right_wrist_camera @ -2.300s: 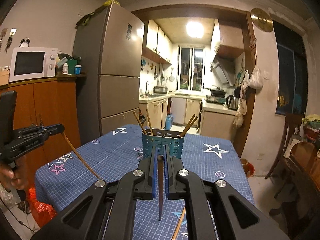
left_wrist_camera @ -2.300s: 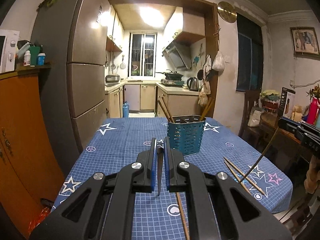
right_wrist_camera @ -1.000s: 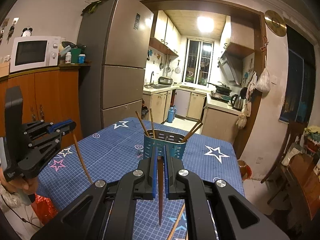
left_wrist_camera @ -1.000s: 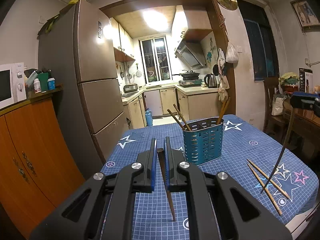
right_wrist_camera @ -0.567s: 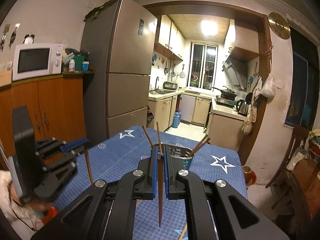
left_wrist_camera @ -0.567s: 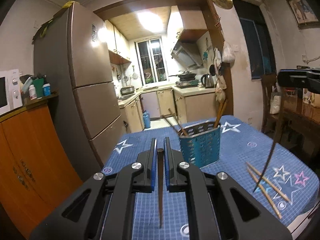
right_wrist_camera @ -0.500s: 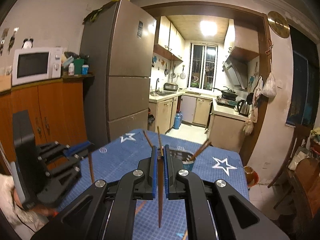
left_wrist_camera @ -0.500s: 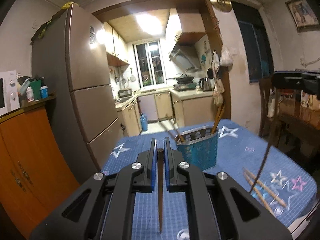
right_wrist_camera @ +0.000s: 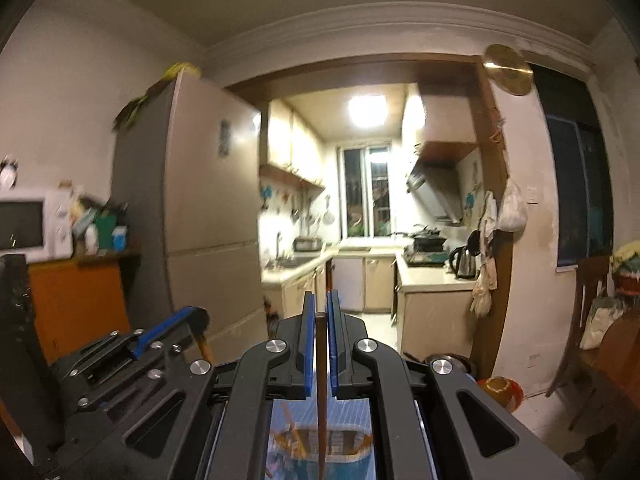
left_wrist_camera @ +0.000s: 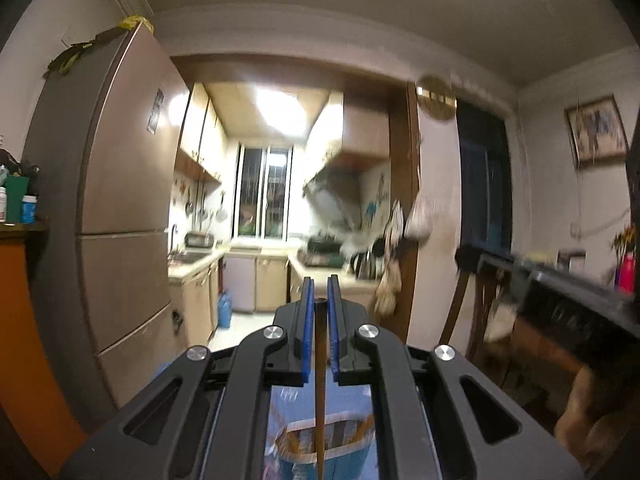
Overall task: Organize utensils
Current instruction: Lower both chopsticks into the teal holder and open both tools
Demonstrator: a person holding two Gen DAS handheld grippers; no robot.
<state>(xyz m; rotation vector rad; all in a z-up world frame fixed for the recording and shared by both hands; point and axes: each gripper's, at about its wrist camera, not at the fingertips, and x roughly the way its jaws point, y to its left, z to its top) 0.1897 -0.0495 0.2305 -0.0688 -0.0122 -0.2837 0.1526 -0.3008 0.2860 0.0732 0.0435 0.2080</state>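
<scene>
The left gripper [left_wrist_camera: 318,300] is clamped on one brown chopstick [left_wrist_camera: 320,392], which hangs straight down between its two blue pads [left_wrist_camera: 307,336]. The lower end of that chopstick hangs above the open mouth of the single blue utensil holder [left_wrist_camera: 340,456], seen blurred far below between the gripper's arms; whether the tip is inside the rim cannot be told.

The right gripper [right_wrist_camera: 319,300] is likewise closed on one chopstick of its own [right_wrist_camera: 321,400], also hanging vertically over the same holder [right_wrist_camera: 348,452]. At least one other chopstick [right_wrist_camera: 289,420] leans inside the holder at its left edge; blur prevents a firm count. A patch of blue patterned tablecloth [right_wrist_camera: 348,412] shows beyond the holder's far rim.

In the right wrist view the left gripper appears at the lower left, with the top of its chopstick just visible under its tip.
</scene>
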